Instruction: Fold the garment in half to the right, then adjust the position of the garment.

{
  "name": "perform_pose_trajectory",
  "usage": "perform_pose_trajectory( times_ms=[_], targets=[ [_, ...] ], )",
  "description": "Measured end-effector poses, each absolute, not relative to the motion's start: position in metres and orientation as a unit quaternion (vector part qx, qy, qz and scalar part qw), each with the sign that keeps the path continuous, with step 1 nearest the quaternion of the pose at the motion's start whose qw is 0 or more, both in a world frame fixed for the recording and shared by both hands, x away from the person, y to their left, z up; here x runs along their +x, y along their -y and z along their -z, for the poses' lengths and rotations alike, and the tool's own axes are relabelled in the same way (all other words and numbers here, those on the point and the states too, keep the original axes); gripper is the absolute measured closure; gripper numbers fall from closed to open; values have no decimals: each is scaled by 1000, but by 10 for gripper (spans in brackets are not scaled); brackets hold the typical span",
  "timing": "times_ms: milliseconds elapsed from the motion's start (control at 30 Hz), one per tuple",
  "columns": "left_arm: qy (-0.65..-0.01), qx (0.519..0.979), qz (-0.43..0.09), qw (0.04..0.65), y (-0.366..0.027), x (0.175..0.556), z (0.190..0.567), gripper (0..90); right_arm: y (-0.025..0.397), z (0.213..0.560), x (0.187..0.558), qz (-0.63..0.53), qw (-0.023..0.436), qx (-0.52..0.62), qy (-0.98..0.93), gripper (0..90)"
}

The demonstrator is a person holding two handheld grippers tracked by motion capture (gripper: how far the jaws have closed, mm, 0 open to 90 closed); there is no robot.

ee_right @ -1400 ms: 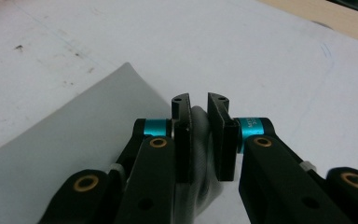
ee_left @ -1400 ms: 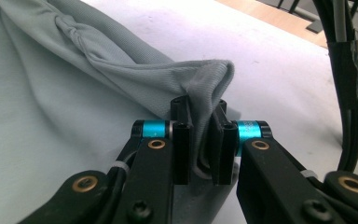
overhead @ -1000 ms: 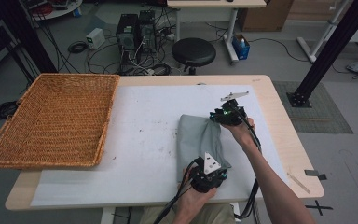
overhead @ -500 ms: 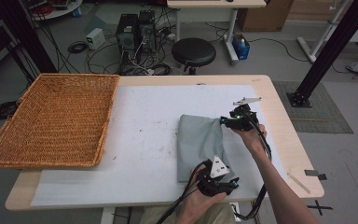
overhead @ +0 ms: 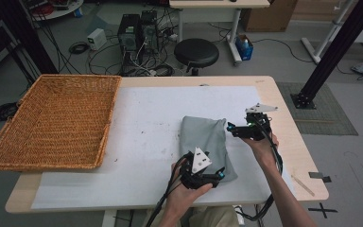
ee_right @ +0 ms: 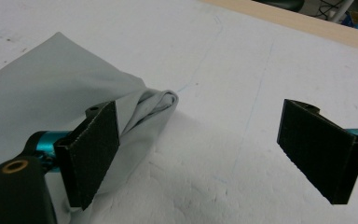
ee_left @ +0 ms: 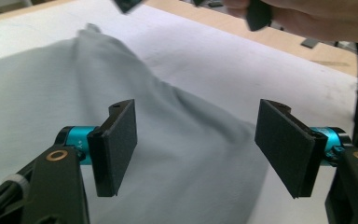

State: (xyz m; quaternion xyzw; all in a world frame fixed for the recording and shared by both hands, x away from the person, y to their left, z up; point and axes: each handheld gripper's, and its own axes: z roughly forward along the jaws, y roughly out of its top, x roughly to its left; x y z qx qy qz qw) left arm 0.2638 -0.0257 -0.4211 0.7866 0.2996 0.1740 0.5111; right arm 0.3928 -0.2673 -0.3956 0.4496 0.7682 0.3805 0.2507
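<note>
Unmarked grey cloth, no label

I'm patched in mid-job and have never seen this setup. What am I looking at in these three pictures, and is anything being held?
There is no robot here: a person holds a hand-held two-finger gripper in each hand. The high view looks down on the table. The other two pictures come from cameras riding on each gripper, looking along its black fingers. A folded grey cloth lies on the white mat, with a wicker basket at the left. The left gripper hovers open over the cloth's near end; the right gripper is open beside its far corner. Nothing is held.
</note>
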Motion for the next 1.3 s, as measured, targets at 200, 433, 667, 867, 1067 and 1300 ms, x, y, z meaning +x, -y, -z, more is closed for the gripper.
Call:
perform_pose_trajectory(
  times_ms=[200,433,667,867,1067,1300],
  targets=[
    [-317,781,-180,508,14,267,421,270,271,399,383,-380,241,449,-772,130],
    [-326,781,-179,502,10,268,424,268,273,400,373,-388,240,448,-769,131],
    [-337,776,-180,502,4,270,425,268,273,402,361,-395,231,439,-773,131],
    [-350,770,-193,498,-14,279,420,268,271,404,354,-392,230,432,-779,131],
    [-358,769,-215,484,-38,305,405,268,272,409,339,-395,224,428,-782,131],
    [-364,765,-233,478,-55,358,383,268,273,409,324,-399,225,417,-785,131]
  ],
)
